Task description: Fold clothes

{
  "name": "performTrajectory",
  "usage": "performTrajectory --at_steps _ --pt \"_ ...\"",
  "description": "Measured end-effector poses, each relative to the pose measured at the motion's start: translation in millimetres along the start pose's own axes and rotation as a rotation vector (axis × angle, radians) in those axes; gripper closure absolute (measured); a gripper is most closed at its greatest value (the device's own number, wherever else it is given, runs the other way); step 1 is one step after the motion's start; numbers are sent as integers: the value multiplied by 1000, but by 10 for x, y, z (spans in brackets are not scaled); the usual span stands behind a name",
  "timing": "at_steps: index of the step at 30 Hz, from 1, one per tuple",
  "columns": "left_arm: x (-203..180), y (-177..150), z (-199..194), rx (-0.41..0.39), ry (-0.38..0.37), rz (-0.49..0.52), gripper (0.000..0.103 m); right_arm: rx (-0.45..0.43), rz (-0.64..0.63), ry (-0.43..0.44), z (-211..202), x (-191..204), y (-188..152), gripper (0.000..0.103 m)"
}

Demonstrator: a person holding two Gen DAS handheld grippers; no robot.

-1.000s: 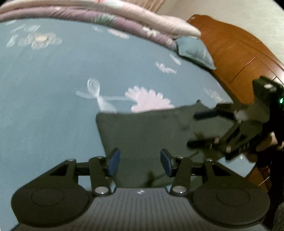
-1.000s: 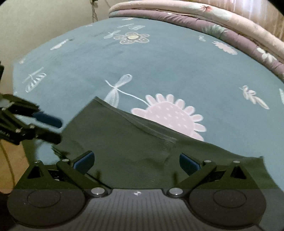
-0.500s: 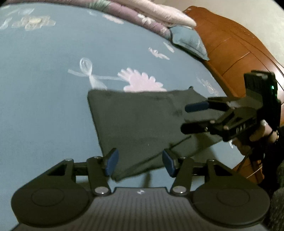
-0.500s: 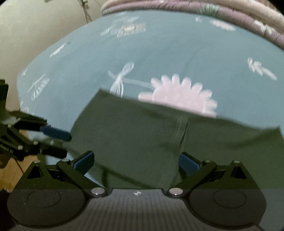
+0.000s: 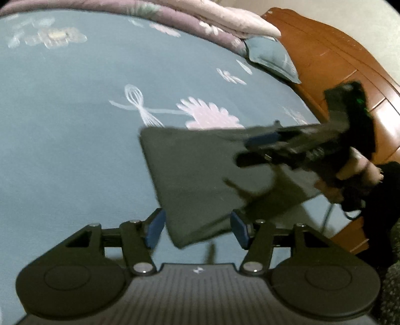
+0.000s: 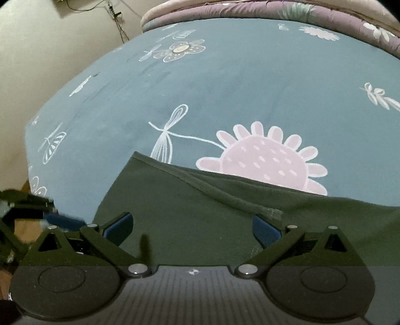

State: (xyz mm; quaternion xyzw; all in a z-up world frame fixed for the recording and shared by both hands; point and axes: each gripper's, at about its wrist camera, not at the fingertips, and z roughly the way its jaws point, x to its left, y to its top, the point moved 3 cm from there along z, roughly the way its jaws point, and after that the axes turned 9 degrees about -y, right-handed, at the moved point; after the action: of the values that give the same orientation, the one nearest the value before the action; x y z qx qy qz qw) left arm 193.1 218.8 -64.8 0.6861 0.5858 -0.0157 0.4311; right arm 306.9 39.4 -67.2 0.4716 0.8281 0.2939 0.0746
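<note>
Left wrist view: left hand-held gripper (image 5: pixel 197 228) open, jaws just widening, straddling near corner of dark green garment (image 5: pixel 200 175) on bed (image 5: pixel 75 125), not gripping. Right hand-held gripper (image 6: pixel 191 228) open above garment's seam. Seat pads low on corner before pinching; grab both layers.

A: Garment (image 6: pixel 200 225): plain dark green. Bed sheet (image 6: pixel 250 87): teal, white dragonfly outlines, pink flower (image 6: pixel 262 162) with white flecks.
B: Quilt (image 5: pixel 212 22): mauve and pale pink, floral. Headboard (image 5: pixel 325 57): reddish-brown wood. Gripper pads (image 6: pixel 117 226): blue on black.
</note>
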Motion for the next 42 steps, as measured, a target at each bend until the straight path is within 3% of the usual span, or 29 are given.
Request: performTrajectory --at_steps 7,11,17,18,26,31,35,42 --pt "10 375 140 -54 13 81 42 47 -29 14 -78 41 -187 0" --pt "-27 558 410 -54 0 114 41 22 -5 12 -12 35 -305 0" --pt "145 620 741 -20 46 53 39 9 -37 -9 -11 72 -339 0" --pt "145 630 735 -20 34 37 33 5 -36 -7 -15 68 -340 0" --pt "-23 659 632 -19 33 26 33 21 -23 29 -182 88 -335 0" --pt "-2 589 711 10 86 -2 33 19 9 40 -268 -7 -431 0" --pt "-97 649 674 -5 129 11 33 -51 45 -10 -538 -262 -413 0" --pt "-426 672 770 -13 179 53 33 -36 188 -224 -749 -1047 -706 0"
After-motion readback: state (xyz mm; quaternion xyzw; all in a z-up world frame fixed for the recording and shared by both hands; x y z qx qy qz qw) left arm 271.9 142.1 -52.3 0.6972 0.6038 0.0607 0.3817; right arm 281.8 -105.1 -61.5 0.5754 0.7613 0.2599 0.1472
